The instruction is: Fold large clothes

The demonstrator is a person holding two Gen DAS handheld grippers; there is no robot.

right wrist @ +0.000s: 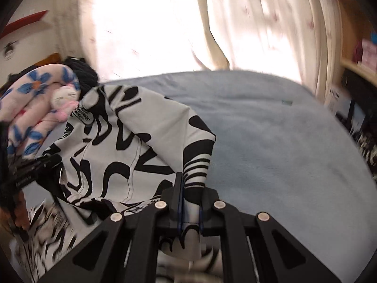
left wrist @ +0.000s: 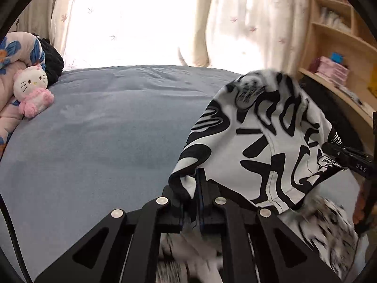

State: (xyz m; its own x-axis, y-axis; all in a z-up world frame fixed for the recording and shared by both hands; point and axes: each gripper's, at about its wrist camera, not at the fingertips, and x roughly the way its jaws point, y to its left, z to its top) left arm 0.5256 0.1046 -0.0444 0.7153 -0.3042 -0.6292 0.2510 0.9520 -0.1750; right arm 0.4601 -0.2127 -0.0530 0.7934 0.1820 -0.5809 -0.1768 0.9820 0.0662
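Note:
A white garment with bold black print [left wrist: 264, 136] hangs in the air above a blue-grey bed [left wrist: 106, 122]. My left gripper [left wrist: 196, 188] is shut on one edge of it. My right gripper [right wrist: 190, 198] is shut on another edge, and the cloth [right wrist: 122, 146] stretches between the two. In the left wrist view the right gripper [left wrist: 348, 159] shows at the far right, pinching the cloth. In the right wrist view the left gripper [right wrist: 30, 169] shows at the far left. The lower part of the garment hangs below, blurred.
A Hello Kitty plush [left wrist: 33, 89] and a flowered pillow [left wrist: 14, 54] lie at the bed's left end. Pale curtains [left wrist: 247, 18] hang behind the bed. A wooden bookshelf [left wrist: 337, 47] stands at the right. The bed sheet [right wrist: 271, 141] spreads under the garment.

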